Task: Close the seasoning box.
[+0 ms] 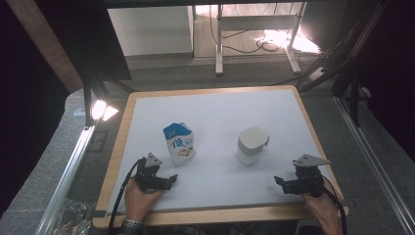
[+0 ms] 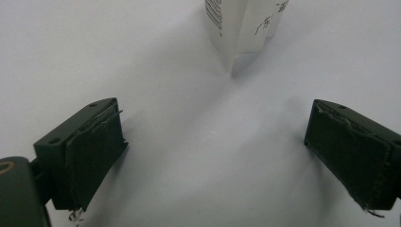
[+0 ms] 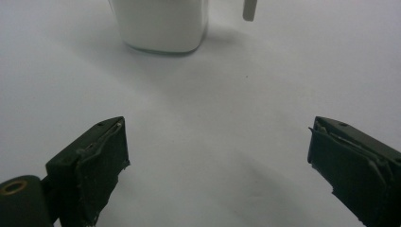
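A blue and white carton (image 1: pixel 179 143) stands left of centre on the white mat (image 1: pixel 215 112); its lower corner (image 2: pixel 243 28) appears at the top of the left gripper view. A white lidded container (image 1: pixel 251 145) with a small side tab stands right of centre, and its base (image 3: pixel 163 23) lies ahead in the right gripper view. My left gripper (image 1: pixel 172 180) rests near the front edge, just below the carton, jaws wide apart and empty (image 2: pixel 215 156). My right gripper (image 1: pixel 278 183) sits low at the front right, jaws open with nothing between them (image 3: pixel 217 165).
The mat lies on a wooden table (image 1: pixel 210 215). Dark floor, metal rails (image 1: pixel 68 171) and a desk frame (image 1: pixel 220 44) surround it. A lamp (image 1: pixel 100 110) glows off the table's left edge.
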A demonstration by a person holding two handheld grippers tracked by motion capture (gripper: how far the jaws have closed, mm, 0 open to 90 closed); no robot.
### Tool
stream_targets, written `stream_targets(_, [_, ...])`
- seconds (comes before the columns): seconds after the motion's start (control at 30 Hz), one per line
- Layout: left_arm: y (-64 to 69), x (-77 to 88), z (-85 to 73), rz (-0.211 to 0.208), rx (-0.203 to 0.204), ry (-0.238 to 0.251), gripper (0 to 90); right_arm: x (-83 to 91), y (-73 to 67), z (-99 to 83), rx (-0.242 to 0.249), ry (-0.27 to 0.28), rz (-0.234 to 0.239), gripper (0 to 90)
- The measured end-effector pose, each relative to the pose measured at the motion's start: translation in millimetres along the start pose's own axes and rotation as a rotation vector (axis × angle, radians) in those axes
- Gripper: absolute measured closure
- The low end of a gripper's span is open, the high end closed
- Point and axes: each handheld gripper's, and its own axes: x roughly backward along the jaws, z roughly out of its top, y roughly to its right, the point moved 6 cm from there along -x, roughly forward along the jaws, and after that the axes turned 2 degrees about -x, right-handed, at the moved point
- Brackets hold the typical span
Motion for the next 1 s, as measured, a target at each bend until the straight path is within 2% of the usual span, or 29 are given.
stream_targets(0.43, [0.0, 0.0, 0.1, 0.0, 0.0, 0.0, 5.1, -29.3, -7.2, -7.2, 0.016, -0.038, -0.005, 6.3])
stream_targets(0.67, [0.0, 0.1, 0.0, 0.001, -0.001, 0.001, 5.1, -35.2, -7.5, -8.0, -0.018, -0.01, 0.018, 5.3])
stream_targets(0.73, [0.0, 0.1, 0.0, 0.001, -0.001, 0.001, 5.1, -35.2, -7.2, -9.7, -0.018, 0.012, 0.017, 5.2])
stream_targets(1.0, [0.1, 0.1, -0.2, 0.001, -0.002, 0.0, 5.1, -34.9, -7.6, -11.6, -0.023, 0.03, 0.016, 5.3])
